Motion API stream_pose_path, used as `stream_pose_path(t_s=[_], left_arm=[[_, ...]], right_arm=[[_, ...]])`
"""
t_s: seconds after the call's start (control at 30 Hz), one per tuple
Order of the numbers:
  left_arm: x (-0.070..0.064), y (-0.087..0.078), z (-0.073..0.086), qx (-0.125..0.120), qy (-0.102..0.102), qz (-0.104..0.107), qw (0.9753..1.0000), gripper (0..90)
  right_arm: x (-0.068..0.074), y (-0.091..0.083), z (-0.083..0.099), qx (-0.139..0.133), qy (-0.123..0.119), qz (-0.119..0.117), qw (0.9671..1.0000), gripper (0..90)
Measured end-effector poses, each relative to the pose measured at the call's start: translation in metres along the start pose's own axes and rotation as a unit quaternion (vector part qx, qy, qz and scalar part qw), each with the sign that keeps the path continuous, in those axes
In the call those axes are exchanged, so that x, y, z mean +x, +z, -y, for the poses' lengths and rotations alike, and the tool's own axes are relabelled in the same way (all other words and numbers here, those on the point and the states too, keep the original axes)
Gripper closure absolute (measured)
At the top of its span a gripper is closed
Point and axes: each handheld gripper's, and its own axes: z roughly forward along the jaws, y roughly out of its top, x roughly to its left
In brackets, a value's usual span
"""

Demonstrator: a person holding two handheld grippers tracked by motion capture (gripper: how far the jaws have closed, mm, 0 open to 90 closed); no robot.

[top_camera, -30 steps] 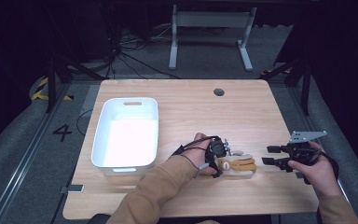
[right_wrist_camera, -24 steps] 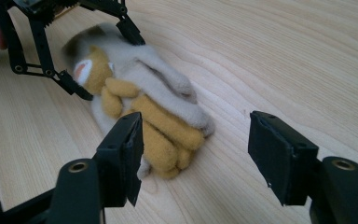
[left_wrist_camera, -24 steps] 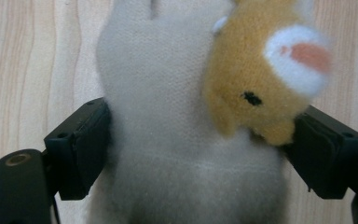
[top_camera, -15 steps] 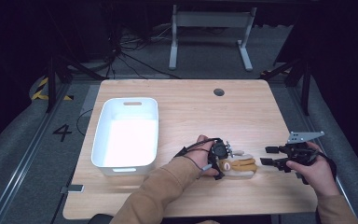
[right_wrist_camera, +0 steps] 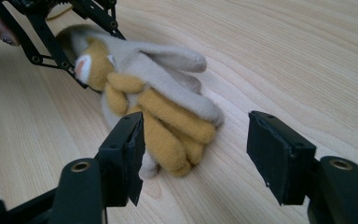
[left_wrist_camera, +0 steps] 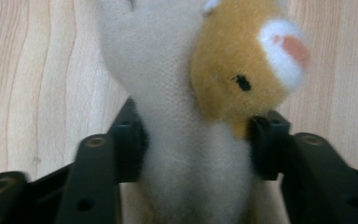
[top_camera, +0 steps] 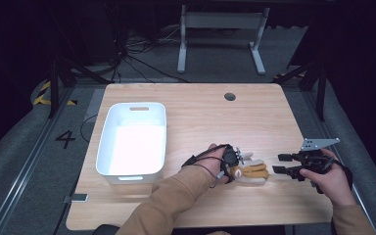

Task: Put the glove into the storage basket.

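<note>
Both left fingers (left_wrist_camera: pixel 126 144) tight on plush toy (left_wrist_camera: pixel 191 93); right fingers (right_wrist_camera: pixel 279 156) wide apart, empty.

text: "4" | on: grey floor (top_camera: pixel 39 161) left of table (top_camera: pixel 196 112) | other text: none legible

My right gripper (right_wrist_camera: pixel 196 161) hovers with jaws spread wide, low over wooden table (right_wrist_camera: pixel 307 60). Plush toy (right_wrist_camera: pixel 154 98) lies just beyond jaws, legs nearest me. Left gripper (right_wrist_camera: pixel 74 42) clamps plush toy's head at far end.
</note>
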Motion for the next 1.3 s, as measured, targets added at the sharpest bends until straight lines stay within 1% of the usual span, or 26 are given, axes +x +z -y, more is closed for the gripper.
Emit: stream_pose_path(t_s=[0.07,0.1,0.2,0.3,0.4,0.47,0.53,0.67,0.7,0.73,0.77,0.8,0.83,0.93,1.03,1.1,1.13,1.17,1.3], left_arm=[[-0.001,-0.001,-0.001,0.008,-0.005,-0.002,1.0000,55.8],[-0.002,-0.001,-0.002,0.008,-0.004,-0.007,0.9999,58.2],[-0.004,-0.002,-0.003,0.018,-0.006,-0.006,0.9998,66.0],[-0.004,-0.003,-0.004,0.025,-0.007,-0.008,0.9996,69.9],[-0.004,-0.003,-0.004,0.025,-0.003,-0.011,0.9996,72.5],[-0.005,-0.003,-0.003,0.021,-0.009,-0.011,0.9997,73.7],[-0.006,-0.003,-0.002,0.014,-0.009,-0.016,0.9997,74.6],[-0.007,-0.003,0.000,0.012,-0.015,-0.016,0.9997,75.6],[-0.008,-0.003,0.000,0.011,-0.023,-0.018,0.9995,75.8],[-0.007,-0.003,-0.001,0.012,-0.021,-0.018,0.9995,76.0],[-0.006,-0.003,-0.002,0.016,-0.026,-0.014,0.9994,76.0],[-0.006,-0.003,-0.002,0.016,-0.026,-0.014,0.9994,76.1],[-0.004,-0.003,-0.002,0.013,-0.048,-0.007,0.9988,76.2],[-0.002,-0.004,-0.002,0.018,-0.059,0.003,0.9981,76.2],[-0.001,-0.004,-0.003,0.022,-0.060,0.008,0.9979,76.2],[0.000,-0.005,-0.004,0.021,-0.074,0.013,0.9970,76.2],[0.000,-0.006,-0.004,0.021,-0.076,0.012,0.9969,76.1],[-0.001,-0.008,-0.004,0.021,-0.080,0.017,0.9965,76.1],[-0.005,-0.017,-0.005,0.009,-0.083,0.021,0.9963,76.0]], right_arm=[[0.001,0.000,0.000,0.000,0.000,0.000,1.0000,37.7],[0.001,0.000,0.000,0.000,0.000,-0.001,1.0000,37.8],[0.002,0.001,-0.001,0.000,-0.001,-0.001,1.0000,37.8],[0.002,0.001,-0.001,-0.002,-0.002,-0.002,1.0000,37.8],[0.002,0.001,-0.001,-0.003,-0.002,-0.002,1.0000,37.8],[0.002,0.001,-0.001,-0.003,-0.002,-0.001,1.0000,37.9],[0.001,0.001,0.000,-0.004,-0.001,0.000,1.0000,37.9],[0.000,0.001,0.000,-0.005,0.000,0.000,1.0000,37.9],[0.000,0.001,0.000,-0.004,0.001,0.000,1.0000,37.9],[0.000,0.001,0.000,-0.004,0.001,0.000,1.0000,38.0],[-0.001,0.002,0.000,-0.004,0.001,0.001,1.0000,37.9],[-0.001,0.002,0.000,-0.004,0.002,0.001,1.0000,37.9],[-0.001,0.003,0.000,-0.005,0.003,0.000,1.0000,37.7],[-0.002,0.002,0.001,-0.005,0.001,0.001,1.0000,37.2],[-0.004,0.000,0.002,-0.009,0.004,0.004,0.9999,37.2],[-0.006,-0.001,0.002,-0.011,0.007,0.004,0.9999,37.3],[-0.006,-0.002,0.002,-0.011,0.008,0.005,0.9999,37.3],[-0.007,-0.002,0.002,-0.011,0.008,0.006,0.9999,37.3],[-0.008,-0.002,0.002,-0.013,0.013,0.006,0.9998,36.5]])
